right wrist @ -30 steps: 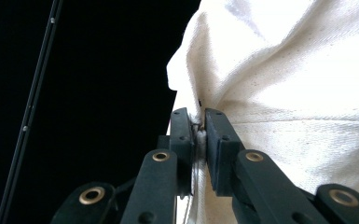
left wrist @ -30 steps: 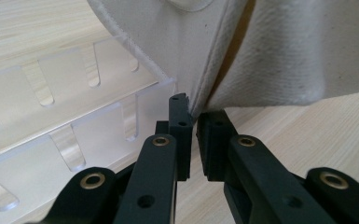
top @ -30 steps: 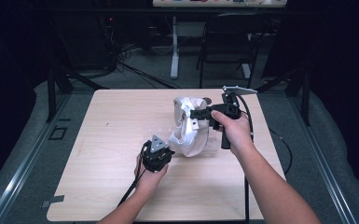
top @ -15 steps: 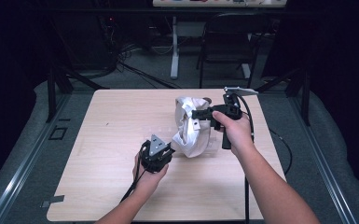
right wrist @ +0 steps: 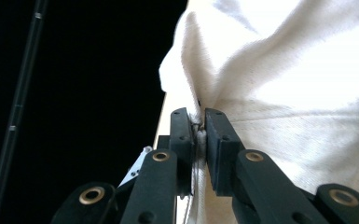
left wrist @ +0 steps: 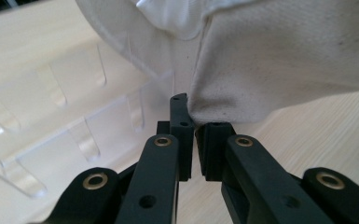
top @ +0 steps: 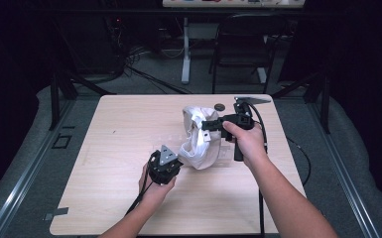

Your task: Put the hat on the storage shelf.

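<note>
Now the white cloth bag (top: 201,141) lies near the middle of the wooden table (top: 104,148), and both grippers hold it. The right gripper (top: 206,125) reaches the bag from its right side, at the upper rim, and its fingers (right wrist: 182,135) are pressed together with a fold of the white fabric pinched between them. The left gripper (top: 177,159) meets the bag at its lower left corner; its fingers (left wrist: 182,126) are closed almost fully, and the edge of the cloth sits pinched at their tips. In the left gripper view, a clear plastic piece (left wrist: 74,126) with slots lies on the table just beside the bag, on the left of the fingers. A small dark round object (top: 220,106) rests on the table just behind the bag.
</note>
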The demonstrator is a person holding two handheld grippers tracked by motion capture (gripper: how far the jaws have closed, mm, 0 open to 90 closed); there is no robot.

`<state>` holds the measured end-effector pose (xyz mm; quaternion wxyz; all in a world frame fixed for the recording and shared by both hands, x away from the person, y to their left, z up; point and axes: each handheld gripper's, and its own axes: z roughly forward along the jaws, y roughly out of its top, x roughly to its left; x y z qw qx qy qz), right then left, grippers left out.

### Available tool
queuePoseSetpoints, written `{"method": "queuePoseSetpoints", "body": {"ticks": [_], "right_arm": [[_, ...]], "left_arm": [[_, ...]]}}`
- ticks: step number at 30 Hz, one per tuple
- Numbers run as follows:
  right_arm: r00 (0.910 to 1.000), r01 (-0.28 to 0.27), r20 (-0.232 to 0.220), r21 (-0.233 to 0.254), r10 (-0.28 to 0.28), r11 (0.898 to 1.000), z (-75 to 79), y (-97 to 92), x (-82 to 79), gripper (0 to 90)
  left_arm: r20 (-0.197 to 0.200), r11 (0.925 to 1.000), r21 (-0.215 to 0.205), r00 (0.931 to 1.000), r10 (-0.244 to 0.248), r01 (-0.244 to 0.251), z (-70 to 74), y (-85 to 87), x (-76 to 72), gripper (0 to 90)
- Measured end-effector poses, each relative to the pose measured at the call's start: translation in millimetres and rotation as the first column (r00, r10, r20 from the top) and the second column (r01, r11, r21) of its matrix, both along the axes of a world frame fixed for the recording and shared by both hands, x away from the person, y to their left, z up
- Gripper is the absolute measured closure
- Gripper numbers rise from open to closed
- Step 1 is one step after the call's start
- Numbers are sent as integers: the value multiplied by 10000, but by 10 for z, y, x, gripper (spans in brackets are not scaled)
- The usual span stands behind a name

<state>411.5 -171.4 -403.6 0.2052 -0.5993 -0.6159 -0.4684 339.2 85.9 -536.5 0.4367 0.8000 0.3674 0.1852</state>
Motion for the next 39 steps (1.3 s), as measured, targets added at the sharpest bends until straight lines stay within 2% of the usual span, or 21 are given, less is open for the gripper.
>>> {"method": "queuePoseSetpoints", "body": {"ticks": [8, 13, 18, 21, 28, 31, 35, 39], "right_arm": [[10000, 18, -83, 66, -17, 10000, -51, -17, 1, 824], [10000, 38, -60, 55, -38, 10000, -47, -25, -4, 823], [10000, 85, -17, 78, -84, 9999, -42, -44, -7, 821], [9999, 161, -10, 27, -161, 9999, -28, -70, -20, 817], [9992, 222, 344, 6, -222, 9998, 9, -138, -69, 740], [9984, 293, 479, -54, -290, 9996, 28, -171, -92, 722], [9961, 371, 813, -283, -346, 9989, 65, -260, -180, 676], [9918, 545, 1177, -410, -494, 9977, 80, -374, -275, 637]], "left_arm": [[104, 10000, 37, 9999, 16, -17, -12, -17, -23, 858], [97, 9999, -101, 9999, 107, -106, -14, -13, -24, 841], [-28, 9998, -221, 10000, -16, 15, -13, -5, -27, 792], [1, 9995, -310, 9999, -113, 113, -4, 14, -42, 703], [41, 9986, -309, 9991, -419, 420, 15, 129, -106, 561], [-25, 9985, -363, 9991, -421, 419, 22, 165, -125, 538], [77, 9985, -361, 9992, -401, 403, 51, 241, -176, 517], [40, 9988, -274, 9992, -406, 407, 73, 391, -225, 499]]}}
